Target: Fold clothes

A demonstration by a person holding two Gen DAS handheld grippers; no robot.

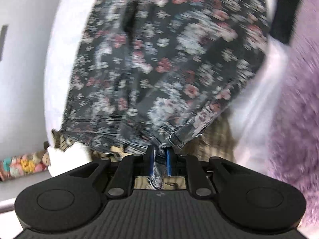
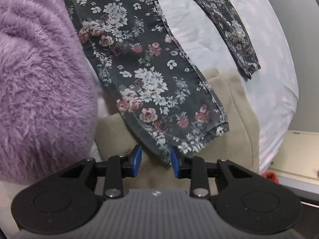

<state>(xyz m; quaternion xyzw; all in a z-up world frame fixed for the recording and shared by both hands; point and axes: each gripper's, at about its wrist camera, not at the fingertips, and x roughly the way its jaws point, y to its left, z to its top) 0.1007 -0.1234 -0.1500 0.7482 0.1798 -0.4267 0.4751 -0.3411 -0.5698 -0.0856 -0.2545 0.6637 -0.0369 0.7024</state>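
Two grippers are working a pair of floral trousers on a bed.

Nearest the lens in the left wrist view, the left gripper (image 1: 159,157) is pinching a bunched hem of the floral trousers (image 1: 159,59) tight between its blue pads, and the dark flowered cloth is hanging blurred in front of it. The right gripper (image 2: 156,160) is standing part open, its pads either side of the cuff edge of one trouser leg (image 2: 151,91) without pressing it. The surface is a bed under a pale sheet (image 2: 269,91), with a grey wall behind. Counted: two trouser legs, the second leg (image 2: 225,20) lying apart to the right; one fluffy purple blanket (image 2: 39,79) crowding the left; one beige garment (image 2: 229,107) lying under the cuff. Bare sheet is showing between the legs and out to the bed's right edge.
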